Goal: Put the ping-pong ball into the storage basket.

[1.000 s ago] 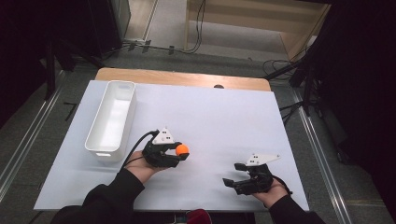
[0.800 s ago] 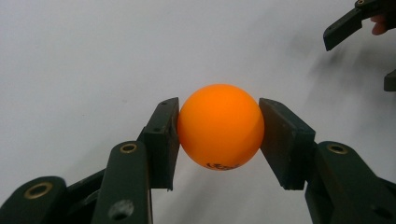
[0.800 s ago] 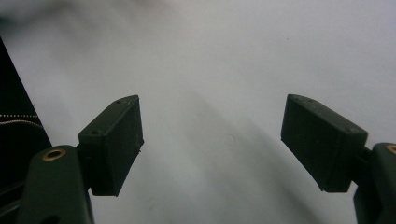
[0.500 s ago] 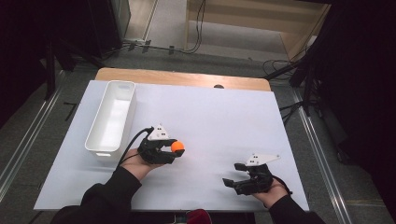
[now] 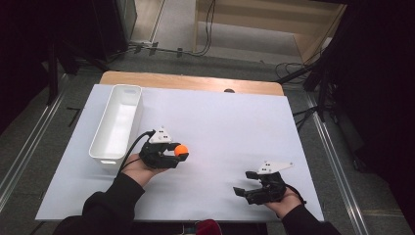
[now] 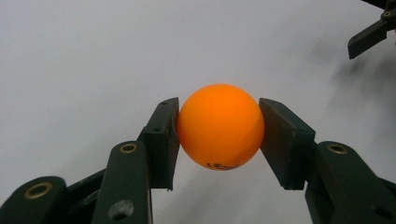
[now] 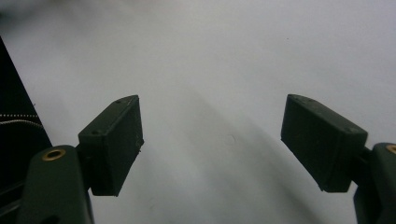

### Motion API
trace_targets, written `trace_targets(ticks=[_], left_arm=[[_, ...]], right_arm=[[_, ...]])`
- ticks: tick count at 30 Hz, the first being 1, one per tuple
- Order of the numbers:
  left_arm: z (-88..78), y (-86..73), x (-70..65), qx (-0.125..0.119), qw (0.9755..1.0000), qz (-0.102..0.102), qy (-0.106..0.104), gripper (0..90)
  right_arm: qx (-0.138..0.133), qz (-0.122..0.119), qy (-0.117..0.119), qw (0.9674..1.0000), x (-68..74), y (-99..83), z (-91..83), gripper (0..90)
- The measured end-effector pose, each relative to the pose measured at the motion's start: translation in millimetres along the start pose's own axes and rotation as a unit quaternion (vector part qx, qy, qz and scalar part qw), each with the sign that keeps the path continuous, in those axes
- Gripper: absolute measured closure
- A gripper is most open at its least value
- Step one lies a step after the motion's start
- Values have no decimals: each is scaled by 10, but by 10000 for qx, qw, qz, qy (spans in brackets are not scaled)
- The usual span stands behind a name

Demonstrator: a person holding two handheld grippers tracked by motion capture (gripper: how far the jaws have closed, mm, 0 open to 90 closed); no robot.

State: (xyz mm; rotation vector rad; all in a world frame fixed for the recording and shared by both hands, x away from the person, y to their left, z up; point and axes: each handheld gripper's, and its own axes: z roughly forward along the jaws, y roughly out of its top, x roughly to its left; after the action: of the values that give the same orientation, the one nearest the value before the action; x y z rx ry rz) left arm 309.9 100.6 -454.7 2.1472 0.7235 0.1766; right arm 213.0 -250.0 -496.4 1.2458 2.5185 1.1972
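Note:
A small orange ball (image 5: 181,150) (image 6: 220,126) is pinched between the two black jaws of my left gripper (image 5: 179,151) (image 6: 219,130), which is shut on it over the white table sheet (image 5: 220,122), just right of the white bin (image 5: 118,122). My right gripper (image 5: 242,184) (image 7: 212,144) rests low near the table's front right, its jaws spread wide with nothing between them. One jaw of that right gripper (image 6: 369,37) shows at the top right of the left gripper view.
The long white bin stands at the left of the sheet, its inside bare. A strip of wooden tabletop (image 5: 191,81) runs along the far edge. Cables lie on the floor beyond the table.
My left gripper has drifted slightly left and away with the ball still in it. The right gripper has not moved.

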Motion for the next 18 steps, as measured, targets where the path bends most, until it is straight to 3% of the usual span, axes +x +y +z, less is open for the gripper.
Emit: trace_targets(ticks=[6,18], left_arm=[[-41,10,18,-3,10000,-98,14,507],[-147,63,41,32,9999,-107,71,507]], right_arm=[[1,-12,-14,10000,1,0,-3,195],[13,13,-21,10000,3,2,0,195]])
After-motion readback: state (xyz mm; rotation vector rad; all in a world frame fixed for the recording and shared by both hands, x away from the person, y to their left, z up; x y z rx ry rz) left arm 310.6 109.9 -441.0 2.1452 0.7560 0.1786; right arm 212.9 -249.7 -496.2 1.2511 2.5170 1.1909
